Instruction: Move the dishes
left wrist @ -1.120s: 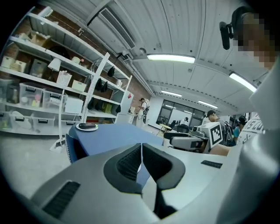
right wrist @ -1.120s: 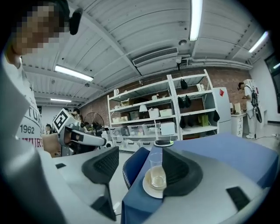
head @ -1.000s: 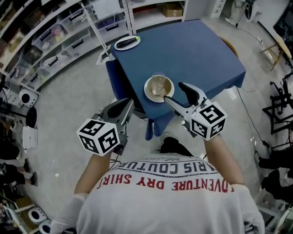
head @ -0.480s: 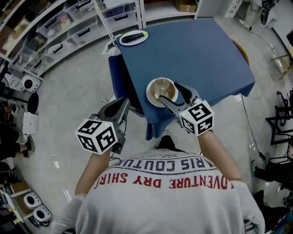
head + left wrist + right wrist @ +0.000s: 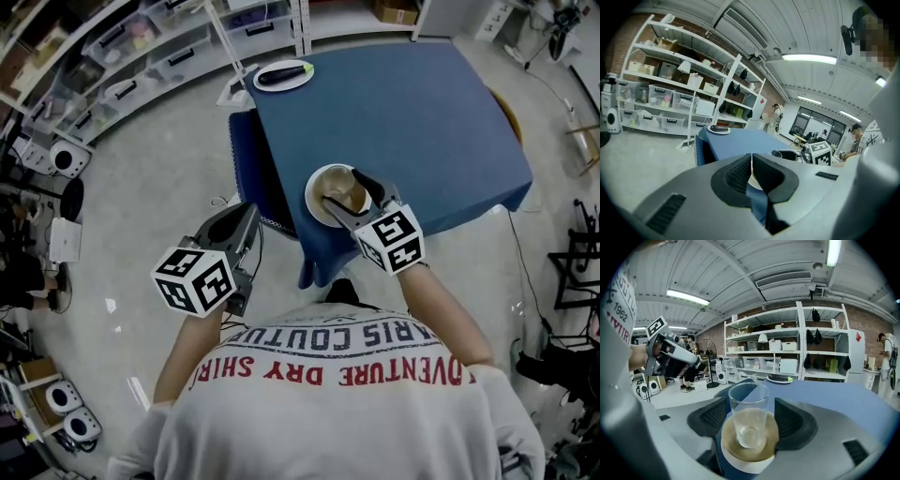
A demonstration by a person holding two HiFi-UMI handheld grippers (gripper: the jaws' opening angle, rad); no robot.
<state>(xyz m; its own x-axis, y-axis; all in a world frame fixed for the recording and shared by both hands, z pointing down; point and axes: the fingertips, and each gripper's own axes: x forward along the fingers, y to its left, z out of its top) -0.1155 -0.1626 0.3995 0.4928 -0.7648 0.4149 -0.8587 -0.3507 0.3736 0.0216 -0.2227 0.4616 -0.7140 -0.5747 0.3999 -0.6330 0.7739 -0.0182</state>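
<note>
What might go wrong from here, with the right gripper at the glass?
1. The glass stands loose on the plate, between the open jaws of the right gripper. An off-centre close could tip or slide it.
2. The plate sits near a corner of the table, so a push might shove it toward the edge.
3. The left gripper is shut and off the table, so nothing steadies the plate.

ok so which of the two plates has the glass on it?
The near plate: the glass stands on it, between the open jaws of the right gripper. The far-corner plate holds only a dark oblong item.
</note>
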